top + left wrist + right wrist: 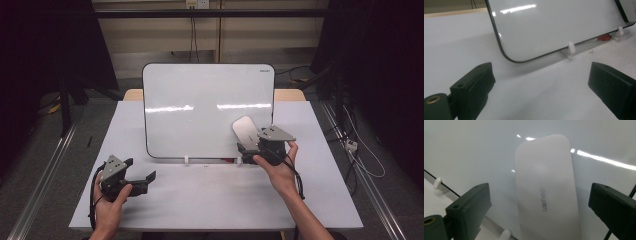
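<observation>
the eraser's point(547, 187) bottom end runs off the lower edge in the right gripper view. the red thing point(604, 38) under the whiteboard point(554, 25) is mostly hidden; i can't tell what it is.

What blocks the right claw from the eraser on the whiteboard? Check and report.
Nothing visible. The right claw is open with its jaws on either side of the white eraser, which lies against the whiteboard directly ahead; the gap between them looks clear.
</observation>
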{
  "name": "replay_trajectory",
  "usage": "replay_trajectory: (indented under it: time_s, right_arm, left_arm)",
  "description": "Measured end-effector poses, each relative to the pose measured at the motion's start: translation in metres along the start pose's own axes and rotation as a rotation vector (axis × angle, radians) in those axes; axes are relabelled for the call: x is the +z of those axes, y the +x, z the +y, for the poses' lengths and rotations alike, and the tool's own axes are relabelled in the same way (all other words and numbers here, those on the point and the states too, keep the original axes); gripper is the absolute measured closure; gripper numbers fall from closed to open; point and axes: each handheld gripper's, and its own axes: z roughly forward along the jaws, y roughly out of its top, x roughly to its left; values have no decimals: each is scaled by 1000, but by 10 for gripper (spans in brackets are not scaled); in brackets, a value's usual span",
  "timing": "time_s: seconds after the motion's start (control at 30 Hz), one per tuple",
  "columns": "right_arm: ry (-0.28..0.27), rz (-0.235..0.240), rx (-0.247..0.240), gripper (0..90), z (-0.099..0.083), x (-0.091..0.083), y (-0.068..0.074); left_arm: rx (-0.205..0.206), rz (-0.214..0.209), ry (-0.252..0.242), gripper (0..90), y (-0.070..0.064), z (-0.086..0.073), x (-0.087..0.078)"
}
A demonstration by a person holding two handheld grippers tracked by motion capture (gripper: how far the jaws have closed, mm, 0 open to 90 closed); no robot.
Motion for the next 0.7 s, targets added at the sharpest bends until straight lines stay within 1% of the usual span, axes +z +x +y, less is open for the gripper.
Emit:
replay_trajectory:
  time_s: [0.03, 0.07, 0.1, 0.23, 0.3, 0.37, 0.4, 0.47, 0.53, 0.63, 0.7]
  right_arm:
    - [3, -3, 4, 43, -1, -1, -1]
    - [0, 4, 9, 43, -2, -3, -1]
    - [-1, 2, 6, 37, -3, -4, -2]
    - [14, -10, 16, 42, -7, -10, -5]
    - [17, -10, 25, 43, -10, -13, -7]
    - [26, -20, 29, 51, -13, -15, -9]
    - [26, -18, 34, 48, -14, -16, -10]
    - [25, -23, 46, 55, -17, -18, -11]
    - [24, -14, 55, 53, -21, -21, -13]
    - [27, -15, 74, 60, -27, -26, -16]
    - [28, -25, 87, 62, -31, -30, -18]
  left_arm:
    - [-1, 0, 0, 63, 0, 0, 0]
    - [0, 0, 0, 63, 0, 0, 0]
    - [8, -2, 7, 63, 0, 0, 0]
    - [3, -4, 2, 63, -1, 0, 1]
    - [4, -3, 4, 63, 0, 0, 2]
    - [3, 7, 7, 63, 0, 0, 2]
    - [-3, 8, 8, 63, 0, 0, 2]
    - [-3, 9, 8, 64, 0, 0, 2]
    - [-4, 10, 7, 63, 0, 0, 2]
    - [-4, 11, 7, 63, 1, 0, 2]
    - [-3, 10, 7, 63, 1, 0, 2]
